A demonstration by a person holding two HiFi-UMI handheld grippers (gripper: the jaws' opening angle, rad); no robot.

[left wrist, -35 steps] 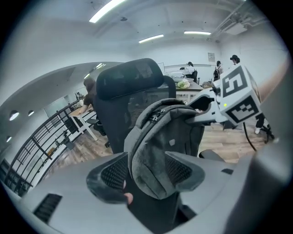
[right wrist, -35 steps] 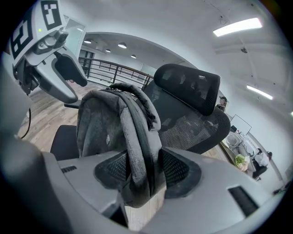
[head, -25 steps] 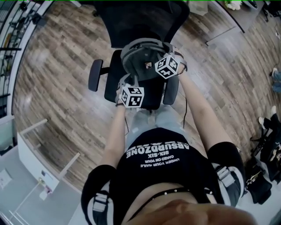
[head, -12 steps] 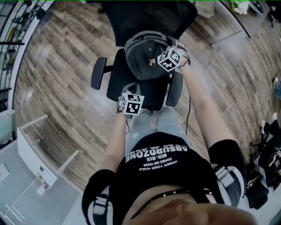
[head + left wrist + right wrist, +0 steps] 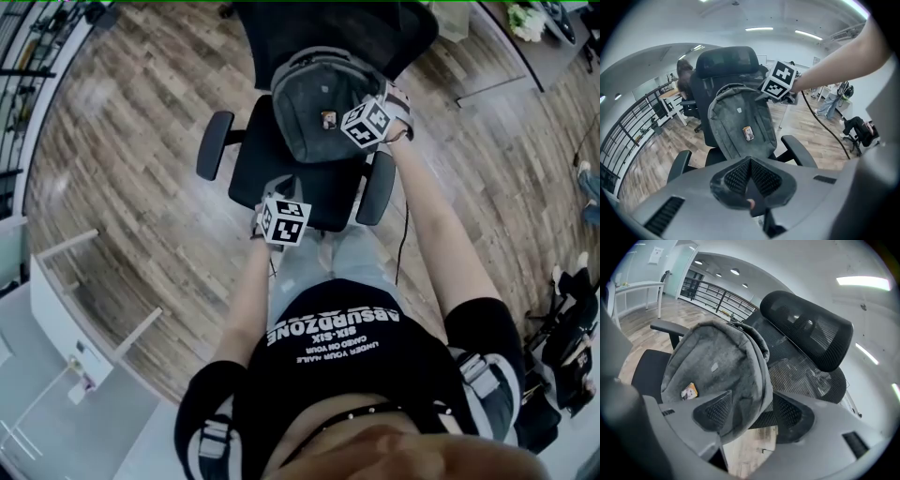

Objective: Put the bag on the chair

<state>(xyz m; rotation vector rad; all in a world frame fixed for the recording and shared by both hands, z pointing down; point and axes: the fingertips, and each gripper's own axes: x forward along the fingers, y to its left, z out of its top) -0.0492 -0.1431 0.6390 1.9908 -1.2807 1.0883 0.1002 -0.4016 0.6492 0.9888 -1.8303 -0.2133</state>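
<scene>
Grey backpack (image 5: 314, 103): seated on office chair (image 5: 214, 145), upper centre. My right tool (image 5: 749, 414): jaws just opened, backpack's side loose between. My left tool (image 5: 751, 180): clenched, empty.

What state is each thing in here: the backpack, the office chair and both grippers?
office chair: standing upright, occupied by the bag.
grey backpack: set upright on the chair, leaning back against it.
left gripper: shut, nothing between its jaws.
right gripper: open, its jaws have just been opening, with the backpack's side edge between them.
</scene>
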